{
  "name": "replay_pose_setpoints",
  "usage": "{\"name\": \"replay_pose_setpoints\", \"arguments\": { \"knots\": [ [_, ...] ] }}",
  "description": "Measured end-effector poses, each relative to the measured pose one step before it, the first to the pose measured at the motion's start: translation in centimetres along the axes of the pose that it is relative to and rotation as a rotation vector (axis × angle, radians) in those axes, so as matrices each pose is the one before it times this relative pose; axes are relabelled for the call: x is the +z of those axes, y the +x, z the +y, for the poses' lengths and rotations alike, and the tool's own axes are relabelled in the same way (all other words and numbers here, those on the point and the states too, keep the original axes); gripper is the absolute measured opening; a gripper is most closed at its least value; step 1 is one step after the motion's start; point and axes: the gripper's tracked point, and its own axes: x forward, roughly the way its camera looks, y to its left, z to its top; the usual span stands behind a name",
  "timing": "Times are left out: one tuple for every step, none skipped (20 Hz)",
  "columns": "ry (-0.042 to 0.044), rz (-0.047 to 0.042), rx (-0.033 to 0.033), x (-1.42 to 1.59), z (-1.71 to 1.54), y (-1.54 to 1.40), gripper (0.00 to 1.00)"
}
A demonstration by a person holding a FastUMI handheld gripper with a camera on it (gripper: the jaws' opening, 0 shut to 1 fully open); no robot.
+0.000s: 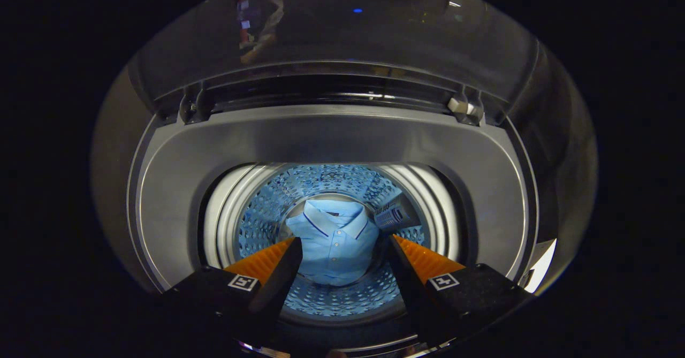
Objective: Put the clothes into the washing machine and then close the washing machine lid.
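Lying at the bottom of the perforated steel washing machine drum [257, 224], the folded light-blue collared shirt [333, 243] looks soft and light; the gripper [342, 264] hangs above, fingers apart, holding nothing. The raised lid [342, 31] probably suits a grip at its free edge.

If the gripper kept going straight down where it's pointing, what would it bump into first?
Most likely the folded light blue shirt lying at the bottom of the washing machine drum. The gripper is open, with the shirt seen between its fingers, and nothing shows in between, though how far down it lies is hard to judge.
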Motion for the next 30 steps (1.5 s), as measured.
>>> {"name": "replay_pose_setpoints", "arguments": {
  "knots": [
    [0.00046, -0.00071, 0.00054, 0.002, -0.013, -0.153, 0.99],
    [0.00181, 0.00467, -0.00319, -0.119, -0.194, -0.266, 0.99],
    [-0.00027, -0.00328, 0.00594, 0.070, 0.021, -0.348, 0.99],
    [0.00077, -0.00183, 0.00462, 0.093, 0.082, -0.264, 0.99],
    [0.00071, -0.00778, -0.00220, 0.155, -0.085, -0.450, 0.99],
    [0.00492, -0.00802, -0.00073, 0.127, -0.032, -0.428, 0.99],
    [0.00751, -0.00930, 0.00198, 0.173, 0.051, -0.434, 0.99],
    [0.00727, -0.00780, -0.00116, 0.169, -0.086, -0.450, 0.99],
    [0.00606, -0.00877, 0.00374, 0.268, -0.008, -0.564, 0.99],
    [0.00195, -0.01515, -0.00047, 0.372, -0.077, -0.594, 0.99],
    [-0.00278, -0.01421, -0.00024, 0.410, -0.122, -0.678, 0.99],
    [-0.00532, -0.01451, -0.00242, 0.368, -0.213, -0.752, 0.99],
    [-0.00232, -0.01562, -0.00149, 0.425, -0.179, -0.681, 0.99],
    [0.00281, -0.01093, 0.00243, 0.242, 0.042, -0.717, 0.99],
    [0.00482, -0.01098, 0.00147, 0.267, 0.011, -0.600, 0.99],
    [0.00457, -0.01319, 0.00366, 0.338, -0.050, -0.668, 0.99],
    [0.00109, -0.01165, 0.00369, 0.275, -0.047, -0.646, 1.00],
    [-0.00211, -0.01242, 0.00103, 0.269, -0.091, -0.677, 0.99],
    [-0.00309, -0.01415, 0.00212, 0.312, -0.136, -0.671, 0.99],
    [-0.00208, -0.01661, 0.00200, 0.438, -0.038, -0.937, 0.99],
    [-0.00181, -0.01639, -0.00032, 0.362, -0.102, -0.700, 0.99],
    [-0.00142, -0.01861, 0.00255, 0.467, -0.069, -0.832, 0.99],
    [-0.00124, -0.01910, 0.00142, 0.471, -0.012, -0.729, 0.99],
    [-0.00103, -0.02296, 0.00263, 0.684, -0.084, -0.746, 0.99],
    [0.00069, -0.02129, 0.00247, 0.677, -0.145, -0.886, 0.99],
    [0.00044, -0.02221, 0.00101, 0.757, -0.132, -0.788, 0.99],
    [0.00136, -0.02135, 0.00222, 0.688, -0.175, -0.683, 0.99],
    [0.00143, -0.02330, 0.00351, 0.832, -0.047, -0.671, 0.99],
    [-0.00066, -0.02555, 0.00081, 0.928, -0.138, -0.622, 0.99],
    [-0.00231, -0.02688, 0.00361, 1.166, -0.041, -0.589, 0.99]
  ]
}}
